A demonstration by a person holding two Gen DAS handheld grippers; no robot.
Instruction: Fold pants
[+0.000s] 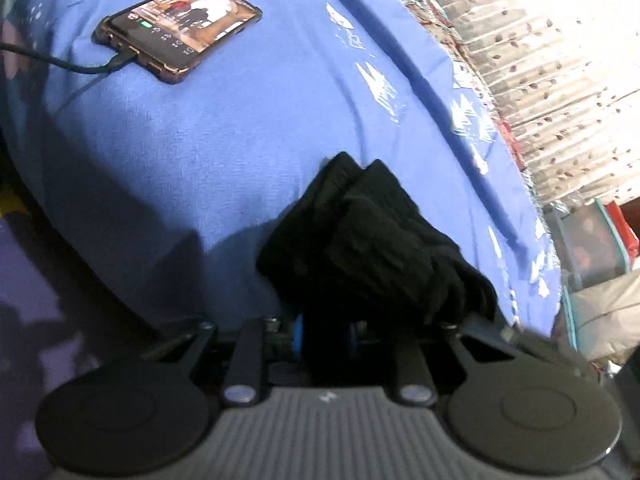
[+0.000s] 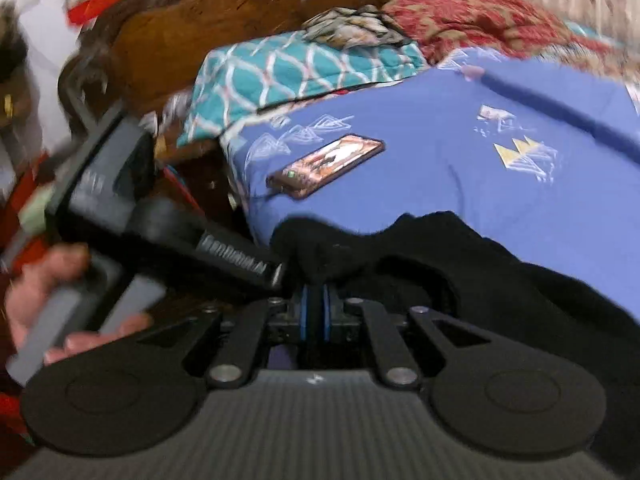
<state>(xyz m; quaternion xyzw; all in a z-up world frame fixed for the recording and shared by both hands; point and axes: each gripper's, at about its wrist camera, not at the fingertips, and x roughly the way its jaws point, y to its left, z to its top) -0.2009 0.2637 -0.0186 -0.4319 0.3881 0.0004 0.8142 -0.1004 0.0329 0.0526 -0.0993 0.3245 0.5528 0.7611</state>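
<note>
The black pants (image 1: 368, 248) lie bunched on a blue bedspread (image 1: 200, 140). A fold of them runs back between the blue pads of my left gripper (image 1: 325, 330), which is shut on the cloth. In the right wrist view the pants (image 2: 500, 272) spread to the right. Their near edge is pinched between the pads of my right gripper (image 2: 316, 312), which stand almost together. At the left of that view a hand (image 2: 36, 300) holds the left gripper's handle, and its tip meets the pants' left edge.
A phone (image 1: 176, 28) with a charging cable (image 1: 60, 64) lies on the bedspread beyond the pants. Teal cloth (image 2: 304, 68), red patterned cloth (image 2: 480, 20) and a wooden headboard (image 2: 200, 12) are at the far end. A leaf-print curtain (image 1: 540, 60) hangs on the right. The bed's edge drops off at the left.
</note>
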